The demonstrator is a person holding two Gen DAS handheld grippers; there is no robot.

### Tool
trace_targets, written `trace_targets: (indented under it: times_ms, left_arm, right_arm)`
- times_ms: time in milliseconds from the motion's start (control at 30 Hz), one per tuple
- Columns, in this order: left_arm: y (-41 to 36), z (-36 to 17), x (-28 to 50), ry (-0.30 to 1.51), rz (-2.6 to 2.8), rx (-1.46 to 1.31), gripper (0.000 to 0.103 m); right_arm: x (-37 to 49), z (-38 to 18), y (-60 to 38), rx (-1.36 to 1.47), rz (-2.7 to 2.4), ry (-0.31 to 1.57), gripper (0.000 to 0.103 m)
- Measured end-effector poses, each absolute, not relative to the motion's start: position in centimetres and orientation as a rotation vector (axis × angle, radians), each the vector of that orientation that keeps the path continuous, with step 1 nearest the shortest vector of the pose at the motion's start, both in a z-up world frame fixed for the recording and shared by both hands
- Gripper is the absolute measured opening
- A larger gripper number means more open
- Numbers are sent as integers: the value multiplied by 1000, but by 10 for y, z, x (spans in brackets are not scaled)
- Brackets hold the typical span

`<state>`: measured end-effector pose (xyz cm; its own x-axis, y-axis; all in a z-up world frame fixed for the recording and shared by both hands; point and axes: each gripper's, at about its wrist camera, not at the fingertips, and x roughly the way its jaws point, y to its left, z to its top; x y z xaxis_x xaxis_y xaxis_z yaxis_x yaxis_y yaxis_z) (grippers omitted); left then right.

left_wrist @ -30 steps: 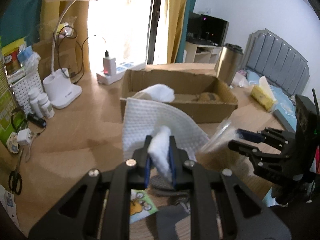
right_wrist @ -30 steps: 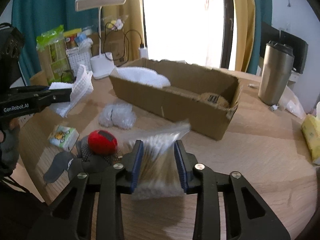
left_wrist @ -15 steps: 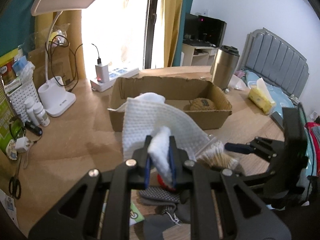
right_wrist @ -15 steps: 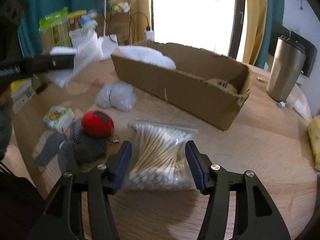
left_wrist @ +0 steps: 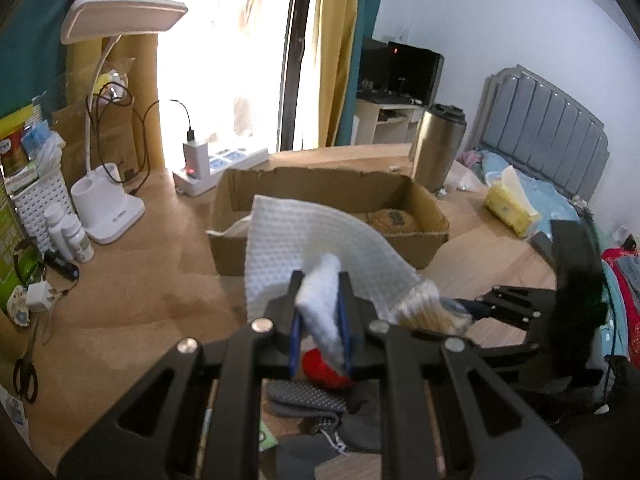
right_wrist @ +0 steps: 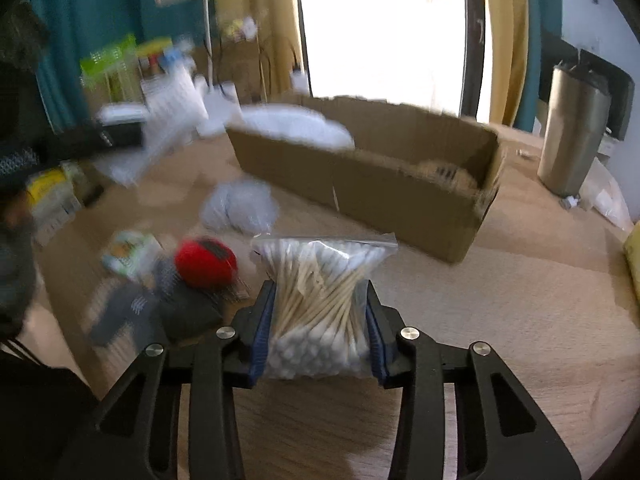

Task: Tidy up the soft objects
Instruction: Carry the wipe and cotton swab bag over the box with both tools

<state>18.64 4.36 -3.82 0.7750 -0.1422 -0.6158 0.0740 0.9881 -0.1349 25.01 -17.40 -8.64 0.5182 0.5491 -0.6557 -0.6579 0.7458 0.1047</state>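
My left gripper [left_wrist: 320,280] is shut on a folded white waffle cloth [left_wrist: 312,232], held above the table in front of the cardboard box [left_wrist: 328,184]. In the right wrist view my right gripper [right_wrist: 319,292] is closing on a clear bag of cotton swabs [right_wrist: 320,264], with its pads pressing both sides. The bag sits low over the wooden table, in front of the box [right_wrist: 380,196]. A white soft item [right_wrist: 296,128] and a brown round one [left_wrist: 390,220] lie in the box. A red round item [right_wrist: 206,262], grey fabric [right_wrist: 180,308] and a crumpled clear bag [right_wrist: 240,208] lie left of the swabs.
A steel tumbler [left_wrist: 438,144] stands right of the box, with a yellow tissue pack [left_wrist: 510,208] beyond it. A desk lamp [left_wrist: 108,208], power strip [left_wrist: 224,164], small bottles [left_wrist: 70,232] and scissors [left_wrist: 24,372] line the left side. A small green packet [right_wrist: 132,252] lies near the grey fabric.
The right jaws stood wider around the swab bag half a second ago and now pinch it again. The left gripper has kept the cloth and barely moved.
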Motion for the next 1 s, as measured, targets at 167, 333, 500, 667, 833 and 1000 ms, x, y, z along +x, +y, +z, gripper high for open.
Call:
trace_targets:
  times_ms: [167,333,500,667,833,1000]
  left_arm:
    - [42,-34,192,650,-139,-124,16]
    - [33,-30,202,622,-165,-119,16]
    - [29,-32,219,623,-173,-128,16]
    - [29,-36,239,613,-177,-161,16]
    - [27,-40,260,622,-196,-180,16]
    - [22,-41,279,617,-215,-188,16]
  right_arm:
    - [250,-54,-183,-115,749,602,42]
    - [260,-39,-187,-84,760,549,42]
    - [276,-35,-193,-72,762,528,43]
    - [291,-30,-194,-49,760,516,42]
    - [310,-26,-196,-17,751,505,42]
    - [326,-26,-197,-15,751,512,43]
